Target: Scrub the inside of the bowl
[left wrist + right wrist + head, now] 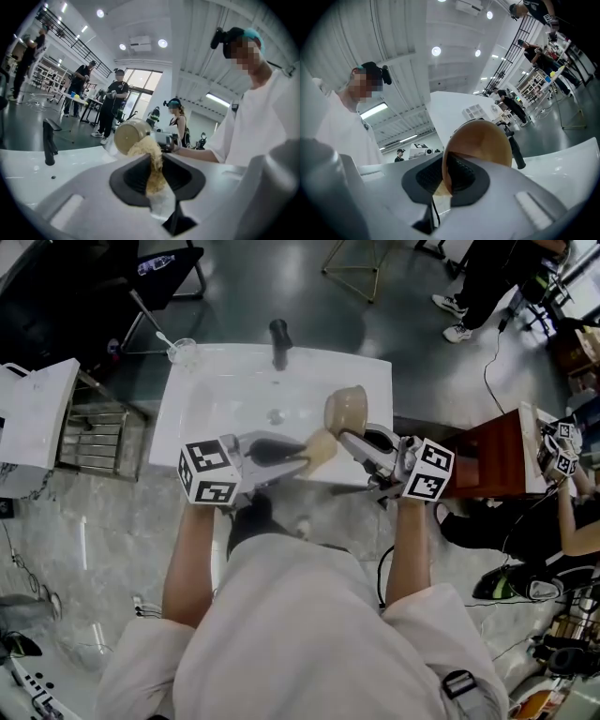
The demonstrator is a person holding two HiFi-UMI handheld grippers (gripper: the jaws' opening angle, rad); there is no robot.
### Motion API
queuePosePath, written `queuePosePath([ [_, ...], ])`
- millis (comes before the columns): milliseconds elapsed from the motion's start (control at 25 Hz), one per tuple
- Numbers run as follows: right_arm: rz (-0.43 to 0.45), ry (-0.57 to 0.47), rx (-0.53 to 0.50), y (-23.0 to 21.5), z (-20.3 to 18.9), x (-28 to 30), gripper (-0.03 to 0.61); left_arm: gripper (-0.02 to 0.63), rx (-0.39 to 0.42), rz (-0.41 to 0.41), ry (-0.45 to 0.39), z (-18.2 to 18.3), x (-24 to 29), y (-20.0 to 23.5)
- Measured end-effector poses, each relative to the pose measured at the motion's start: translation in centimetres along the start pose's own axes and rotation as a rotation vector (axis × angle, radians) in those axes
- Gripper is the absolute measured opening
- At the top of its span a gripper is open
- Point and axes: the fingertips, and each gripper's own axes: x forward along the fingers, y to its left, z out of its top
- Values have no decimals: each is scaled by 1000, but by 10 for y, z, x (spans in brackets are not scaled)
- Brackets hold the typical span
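A tan bowl (345, 411) hangs tilted on its side over the white sink (216, 395). My right gripper (351, 437) is shut on its rim, and the right gripper view shows the rim pinched between the dark pads, with the bowl (485, 140) rising beyond my right gripper (446, 176). My left gripper (302, 457) is shut on a beige sponge (319, 448). In the left gripper view the sponge (152, 161) sticks out of my left gripper (157, 174) and its tip meets the bowl (127, 136) at the opening.
A black faucet (279, 341) stands at the sink's back edge. A clear cup with a spoon (183, 352) sits on the back left corner. A brown wooden table (492, 456) is to the right and a metal rack (94, 437) to the left. People stand farther off.
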Motion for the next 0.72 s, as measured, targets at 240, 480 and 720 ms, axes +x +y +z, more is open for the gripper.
queuePosePath([
  [240, -25, 67, -4, -3, -17, 5, 15, 75, 32, -2, -21, 10, -16, -3],
  [480, -54, 217, -54, 1, -45, 6, 15, 75, 105, 33, 6, 23, -18, -4],
  [720, 12, 344, -84, 18, -71, 19, 15, 75, 172, 81, 11, 41, -16, 8],
])
